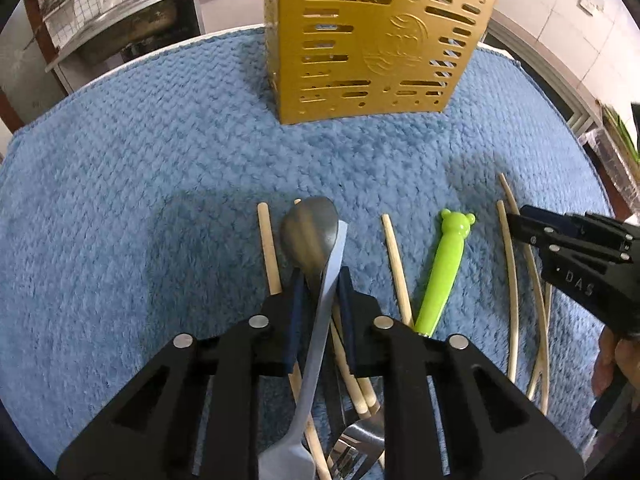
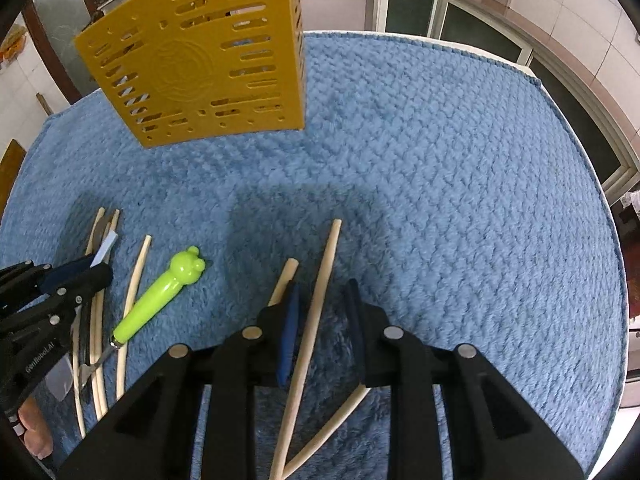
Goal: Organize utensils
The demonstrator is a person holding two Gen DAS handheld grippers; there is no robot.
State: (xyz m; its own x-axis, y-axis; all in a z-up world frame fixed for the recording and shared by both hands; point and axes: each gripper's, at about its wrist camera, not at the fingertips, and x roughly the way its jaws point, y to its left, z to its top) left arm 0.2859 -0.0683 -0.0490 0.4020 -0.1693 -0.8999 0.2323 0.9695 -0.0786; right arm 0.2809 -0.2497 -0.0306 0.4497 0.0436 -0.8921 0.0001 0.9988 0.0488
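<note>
My left gripper (image 1: 322, 280) points down at a heap of utensils on the blue mat (image 1: 160, 140). Its blue pads close against a pale silver utensil handle (image 1: 335, 256) and the neck of a dark metal spoon (image 1: 310, 228) beside it. A fork (image 1: 352, 448) and several wooden chopsticks (image 1: 394, 256) lie underneath. My right gripper (image 2: 323, 300) stands open over a chopstick (image 2: 328, 264) that runs between its pads without touching them. Another chopstick (image 2: 285, 276) lies just outside its left finger. The perforated yellow utensil holder (image 1: 372, 48) (image 2: 200, 64) stands upright at the far side.
A green bear-headed utensil (image 1: 444, 272) (image 2: 160, 300) lies between the two grippers. Thin curved chopsticks (image 1: 512, 280) lie by the right gripper (image 1: 520, 220). The left gripper (image 2: 94, 266) works at the mat's left. A person's hand (image 1: 616, 360) holds the right tool. A sink counter (image 1: 120, 8) stands behind.
</note>
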